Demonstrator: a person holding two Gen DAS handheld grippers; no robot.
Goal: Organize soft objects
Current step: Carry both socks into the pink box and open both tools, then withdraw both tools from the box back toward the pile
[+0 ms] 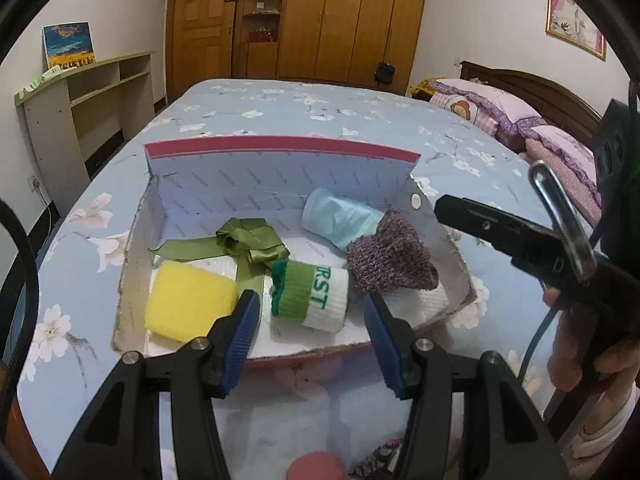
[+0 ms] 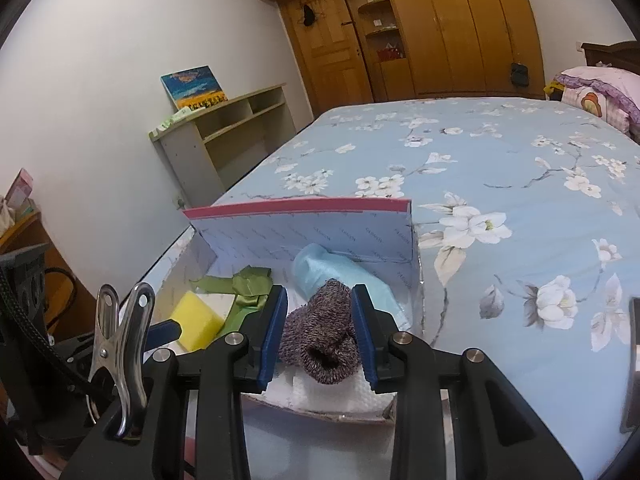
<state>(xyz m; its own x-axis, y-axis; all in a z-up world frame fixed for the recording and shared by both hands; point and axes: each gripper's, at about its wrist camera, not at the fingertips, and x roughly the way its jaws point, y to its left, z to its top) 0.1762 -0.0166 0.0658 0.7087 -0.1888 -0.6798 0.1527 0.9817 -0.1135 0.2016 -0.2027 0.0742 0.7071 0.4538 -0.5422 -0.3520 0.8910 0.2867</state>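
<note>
Bedroom, bed w/ blue floral sheet (image 2: 500,152); the open cardboard box (image 1: 280,168) sitting on it is the landmark here.

Nearest, at the box's front lip: left gripper (image 1: 312,330), jaws about half open, nothing between the pads. It hangs just in front of the box, apart from the contents. Right gripper (image 2: 320,330) is over the box's front right corner, jaws part open w/ the purple knit sock (image 2: 320,340) between the pads; pads look beside it rather than pressing, so prob. released, not gripped.

Inside the box, front row: yellow sponge (image 1: 188,304) at left, green-and-white rolled sock (image 1: 312,296) mid, purple knit sock at right on a white cloth (image 2: 340,398). Behind them: green ribbon (image 1: 240,240) mid-left, light blue roll (image 1: 336,216) toward the back right wall.

Key relation, as I judge it: rolled sock lies dead ahead of the left gripper, a bit beyond the tips, long axis running roughly across the jaw gap w/ a slight tilt. Left hand is nearer to it; right is nearer to the knit sock. All soft items seen are already in the box, so task looks near done.
</note>
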